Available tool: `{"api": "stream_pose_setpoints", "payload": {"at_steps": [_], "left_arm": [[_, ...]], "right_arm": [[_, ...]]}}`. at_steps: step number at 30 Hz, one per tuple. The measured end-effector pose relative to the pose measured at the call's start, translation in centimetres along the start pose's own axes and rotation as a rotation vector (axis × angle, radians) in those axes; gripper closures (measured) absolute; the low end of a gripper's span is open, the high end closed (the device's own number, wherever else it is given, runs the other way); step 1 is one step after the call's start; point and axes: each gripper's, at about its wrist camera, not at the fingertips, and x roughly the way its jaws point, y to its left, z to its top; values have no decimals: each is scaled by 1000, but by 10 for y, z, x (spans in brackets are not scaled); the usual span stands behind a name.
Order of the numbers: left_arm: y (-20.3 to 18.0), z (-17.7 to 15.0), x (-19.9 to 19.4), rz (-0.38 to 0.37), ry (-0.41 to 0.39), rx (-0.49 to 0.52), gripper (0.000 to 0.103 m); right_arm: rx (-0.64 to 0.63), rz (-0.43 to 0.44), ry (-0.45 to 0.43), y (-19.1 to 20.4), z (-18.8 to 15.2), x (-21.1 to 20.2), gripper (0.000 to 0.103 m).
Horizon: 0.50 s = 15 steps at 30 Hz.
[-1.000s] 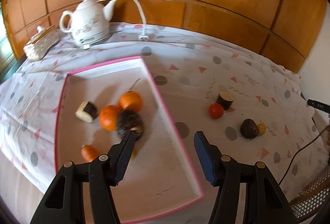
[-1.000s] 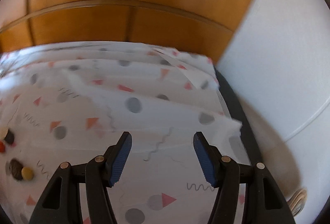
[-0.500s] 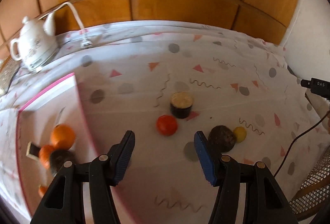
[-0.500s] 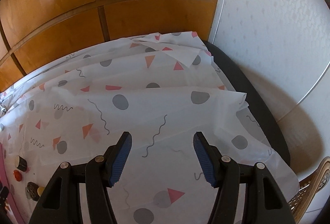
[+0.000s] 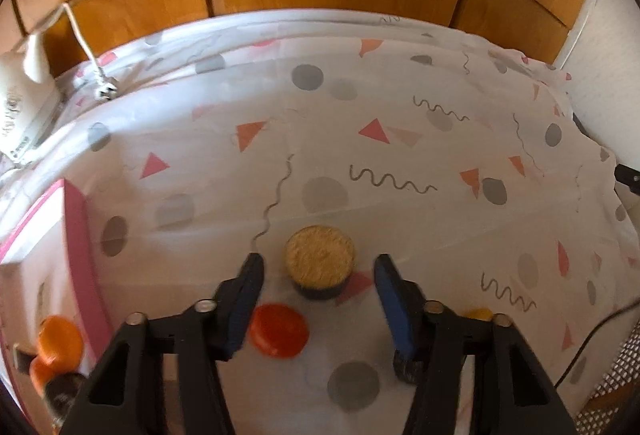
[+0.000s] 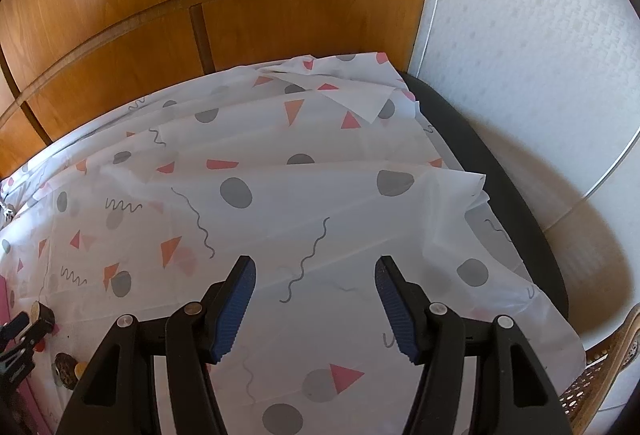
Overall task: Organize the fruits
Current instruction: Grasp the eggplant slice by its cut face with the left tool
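A dark cylinder-shaped fruit piece with a tan cut top stands on the patterned tablecloth, just ahead of my left gripper. The jaws are closing, and their blue pads stand clear of the piece on both sides. A red-orange fruit lies by the left finger. A dark fruit and a small yellow one peek out behind the right finger. Oranges lie in the pink-rimmed tray at the left. My right gripper hangs open over bare cloth, holding nothing.
A white teapot with a cord stands at the back left by the wood-panelled wall. The cloth ends at the table's dark right edge by a white wall. A wicker chair and a thin cable are at the lower right.
My left gripper has swung right from above the tray to the loose fruits and come down close to the cylinder piece. The right gripper's view has rolled but stays over the same cloth.
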Motion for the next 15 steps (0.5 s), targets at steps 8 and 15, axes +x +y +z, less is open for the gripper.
{"api": "stream_pose_setpoints", "payload": {"at_steps": [8, 15], "left_arm": [[6, -8, -10, -35, -26, -30, 67], [19, -27, -52, -64, -103, -88, 67]], "right_arm": [[-32, 28, 22, 6, 0, 5, 40], [-153, 100, 42, 33, -6, 6, 40]]}}
